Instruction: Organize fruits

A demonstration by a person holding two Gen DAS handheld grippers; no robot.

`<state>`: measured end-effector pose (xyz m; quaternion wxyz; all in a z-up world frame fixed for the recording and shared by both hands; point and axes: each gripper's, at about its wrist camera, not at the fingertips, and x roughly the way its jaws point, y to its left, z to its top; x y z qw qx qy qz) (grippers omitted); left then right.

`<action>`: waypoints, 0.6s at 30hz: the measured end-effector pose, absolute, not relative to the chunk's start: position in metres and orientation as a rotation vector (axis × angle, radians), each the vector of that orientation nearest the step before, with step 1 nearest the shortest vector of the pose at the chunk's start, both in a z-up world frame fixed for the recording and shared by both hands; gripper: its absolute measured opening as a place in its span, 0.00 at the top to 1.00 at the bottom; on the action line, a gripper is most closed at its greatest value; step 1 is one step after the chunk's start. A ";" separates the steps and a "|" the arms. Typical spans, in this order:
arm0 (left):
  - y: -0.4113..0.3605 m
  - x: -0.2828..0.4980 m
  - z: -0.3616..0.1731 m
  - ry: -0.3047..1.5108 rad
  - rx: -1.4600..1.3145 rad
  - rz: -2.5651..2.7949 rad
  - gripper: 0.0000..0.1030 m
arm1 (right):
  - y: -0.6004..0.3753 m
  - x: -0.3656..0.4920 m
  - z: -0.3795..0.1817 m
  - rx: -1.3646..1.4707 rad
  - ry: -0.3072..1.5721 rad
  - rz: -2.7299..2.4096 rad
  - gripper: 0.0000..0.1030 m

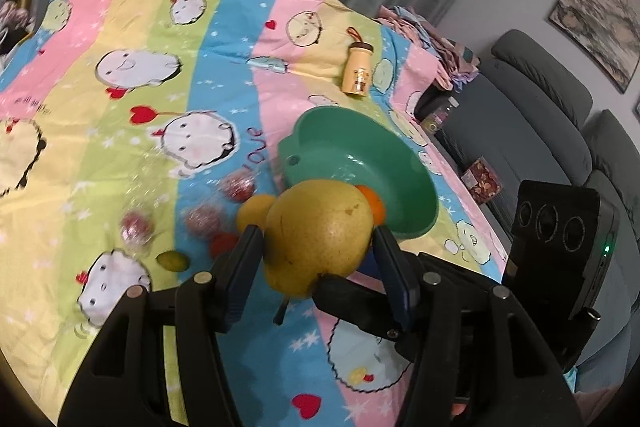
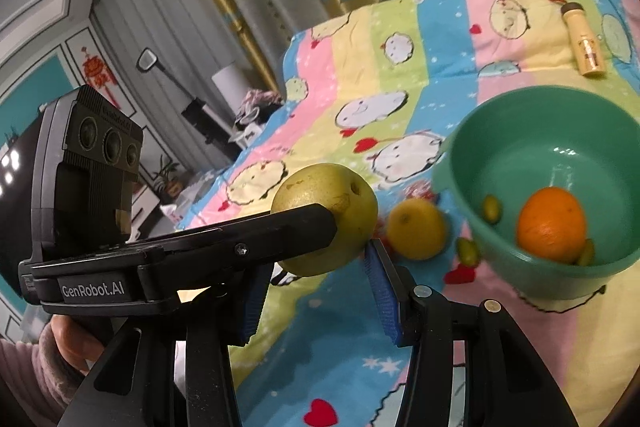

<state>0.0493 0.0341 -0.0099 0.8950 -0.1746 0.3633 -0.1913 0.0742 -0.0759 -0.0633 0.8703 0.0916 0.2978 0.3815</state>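
A big yellow-green pear point(image 1: 316, 223) point(image 2: 320, 187) hangs above the striped cartoon bedspread point(image 1: 120, 147). My left gripper point(image 1: 316, 231) is shut on its sides. My right gripper point(image 2: 318, 257) is shut on its lower end, and one of its fingers point(image 1: 352, 299) shows under the fruit. The left gripper's finger point(image 2: 280, 231) crosses in front of the pear. Just right of it, a green bowl point(image 1: 352, 147) point(image 2: 540, 147) holds an orange point(image 2: 552, 223) and a small green fruit point(image 2: 491, 207).
On the spread lie a yellow citrus point(image 2: 416, 227) point(image 1: 254, 211), a small green fruit point(image 1: 173, 261), several red net-wrapped fruits point(image 1: 202, 221) and a cream bottle point(image 1: 357, 69). A grey sofa point(image 1: 540, 87) stands past the bed's right edge. A person's hand point(image 2: 72, 343) grips the left tool.
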 end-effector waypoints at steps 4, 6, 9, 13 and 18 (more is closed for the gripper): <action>0.021 0.060 -0.002 0.743 -0.337 -0.422 0.45 | -0.090 0.077 -0.057 0.209 0.591 0.774 0.51; 0.015 0.066 0.000 0.740 -0.329 -0.435 0.45 | -0.098 0.081 -0.054 0.218 0.578 0.759 0.51; 0.004 0.076 0.003 0.738 -0.308 -0.452 0.45 | -0.107 0.085 -0.052 0.227 0.566 0.739 0.51; -0.009 0.090 0.004 0.744 -0.296 -0.479 0.45 | -0.120 0.093 -0.050 0.240 0.557 0.712 0.51; -0.023 0.110 0.003 0.756 -0.297 -0.518 0.45 | -0.135 0.107 -0.049 0.249 0.549 0.671 0.51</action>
